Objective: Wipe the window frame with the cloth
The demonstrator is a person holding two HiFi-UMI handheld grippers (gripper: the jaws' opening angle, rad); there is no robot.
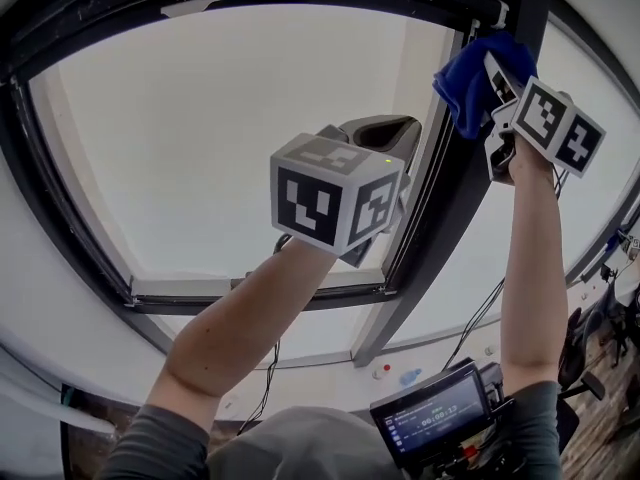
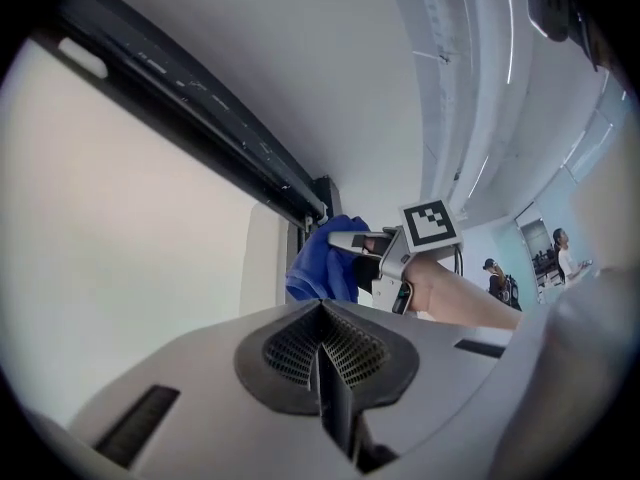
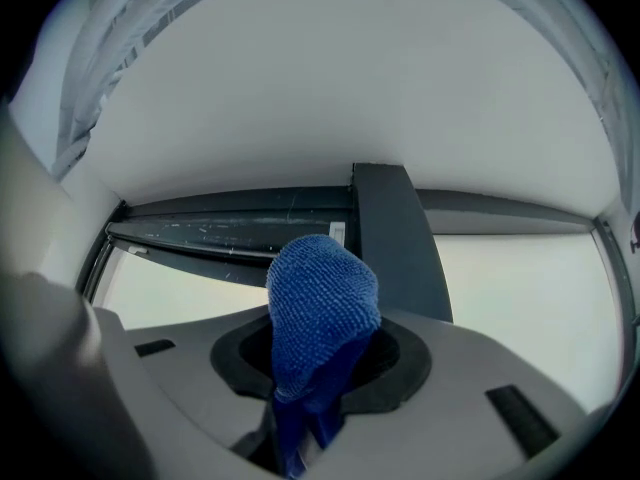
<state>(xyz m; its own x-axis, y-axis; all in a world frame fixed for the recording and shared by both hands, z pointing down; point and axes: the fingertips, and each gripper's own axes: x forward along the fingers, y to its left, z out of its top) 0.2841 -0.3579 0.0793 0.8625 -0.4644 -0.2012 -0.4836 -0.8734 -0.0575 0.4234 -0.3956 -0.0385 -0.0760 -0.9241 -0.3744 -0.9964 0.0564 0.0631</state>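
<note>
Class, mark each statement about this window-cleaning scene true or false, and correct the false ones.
1. The right hand-held gripper is shut on the blue cloth. True.
2. The left hand-held gripper holds a second cloth. False: its jaws are together with nothing between them.
3. The blue cloth is held up near the corner where the dark upright of the window frame meets the top bar. True.
4. The left hand-held gripper is raised higher than the right hand-held gripper. False: in the head view it sits lower, in front of the pane.
</note>
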